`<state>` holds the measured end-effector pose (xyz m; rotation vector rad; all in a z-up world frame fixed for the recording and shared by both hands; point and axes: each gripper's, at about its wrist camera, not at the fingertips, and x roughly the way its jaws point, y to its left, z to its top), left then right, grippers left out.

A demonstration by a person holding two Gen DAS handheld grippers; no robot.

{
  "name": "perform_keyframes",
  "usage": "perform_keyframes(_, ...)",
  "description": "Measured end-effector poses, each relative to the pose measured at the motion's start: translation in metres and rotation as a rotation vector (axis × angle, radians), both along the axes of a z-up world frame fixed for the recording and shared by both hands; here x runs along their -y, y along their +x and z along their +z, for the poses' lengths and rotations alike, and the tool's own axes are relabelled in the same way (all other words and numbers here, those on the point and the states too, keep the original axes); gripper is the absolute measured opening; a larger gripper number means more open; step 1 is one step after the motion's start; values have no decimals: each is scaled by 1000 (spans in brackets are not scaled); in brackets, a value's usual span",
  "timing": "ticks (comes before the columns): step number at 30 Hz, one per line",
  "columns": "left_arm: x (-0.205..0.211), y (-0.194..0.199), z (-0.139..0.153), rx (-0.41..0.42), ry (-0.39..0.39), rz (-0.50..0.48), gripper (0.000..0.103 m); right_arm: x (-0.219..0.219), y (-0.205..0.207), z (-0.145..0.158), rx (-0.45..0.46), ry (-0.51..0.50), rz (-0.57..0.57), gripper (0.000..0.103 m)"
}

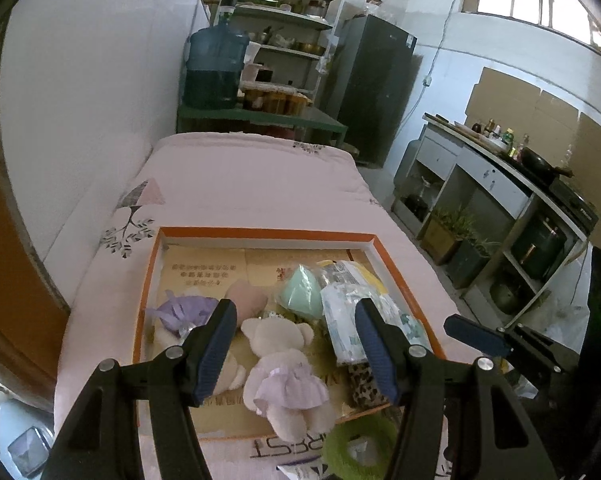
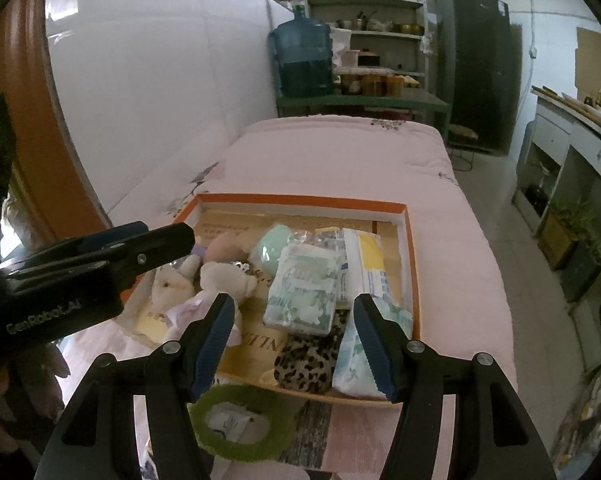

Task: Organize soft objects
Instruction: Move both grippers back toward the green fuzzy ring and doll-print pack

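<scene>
An orange-rimmed box (image 1: pixel 268 235) (image 2: pixel 412 240) lies on the pink bed. It holds a teddy bear in a lilac dress (image 1: pixel 284 376) (image 2: pixel 220 280), a purple sachet (image 1: pixel 184 312), a mint soft piece (image 1: pixel 302 292) (image 2: pixel 270 250), tissue packs (image 1: pixel 348 320) (image 2: pixel 304 296) and a leopard-print piece (image 1: pixel 364 388) (image 2: pixel 308 364). A green fuzzy ring (image 1: pixel 358 450) (image 2: pixel 244 424) lies on the bed in front of the box. My left gripper (image 1: pixel 296 344) hangs open and empty above the bear. My right gripper (image 2: pixel 294 340) is open and empty over the box's near edge.
A white wall runs along the bed's left side. A green table with a blue water jug (image 1: pixel 214 68) (image 2: pixel 302 56) stands beyond the bed's far end, with shelves and a dark fridge (image 1: pixel 374 84) behind. A counter (image 1: pixel 500 184) lines the right.
</scene>
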<state>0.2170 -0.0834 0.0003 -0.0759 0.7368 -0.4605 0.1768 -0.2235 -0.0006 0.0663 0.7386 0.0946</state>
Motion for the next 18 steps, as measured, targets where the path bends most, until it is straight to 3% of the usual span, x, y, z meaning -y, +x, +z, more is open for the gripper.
perform_keyframes(18,-18,-49,10,35,-24,-7,61,-4,-52,7,26,11,2,64)
